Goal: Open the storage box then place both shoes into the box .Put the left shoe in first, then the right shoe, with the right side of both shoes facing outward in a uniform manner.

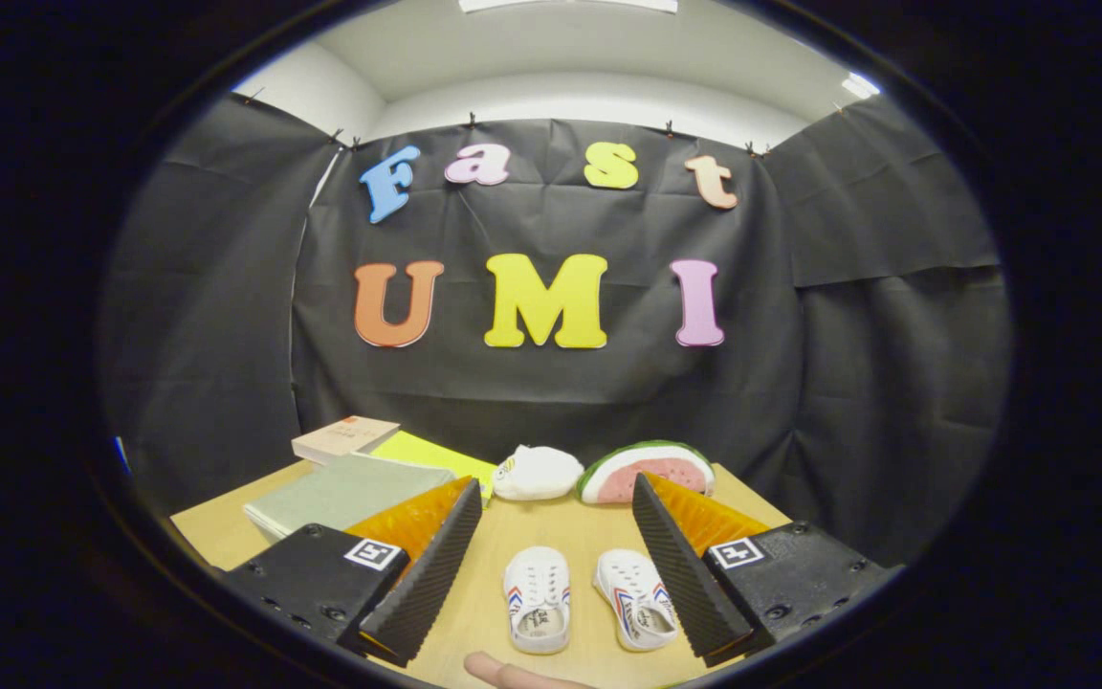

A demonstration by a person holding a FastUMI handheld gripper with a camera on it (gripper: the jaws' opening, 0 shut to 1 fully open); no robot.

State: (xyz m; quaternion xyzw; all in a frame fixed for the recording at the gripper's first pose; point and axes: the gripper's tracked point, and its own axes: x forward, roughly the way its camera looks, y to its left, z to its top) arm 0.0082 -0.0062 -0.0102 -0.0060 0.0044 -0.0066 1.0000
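Gripper (556, 531) level above table (599, 536), fingers wide apart, holding nothing. Two shoes (537, 598) (635, 598) side by side between fingers, toes pointing ahead. Fingertip (513, 673) of a hand just below.

Watermelon slice (648, 470) beside white bundle (538, 473); books (345, 437) (stacked) on table (551, 536).

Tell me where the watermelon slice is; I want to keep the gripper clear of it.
In the gripper view the watermelon slice lies at the table's far edge, beyond the open fingers, right of the white pouch.
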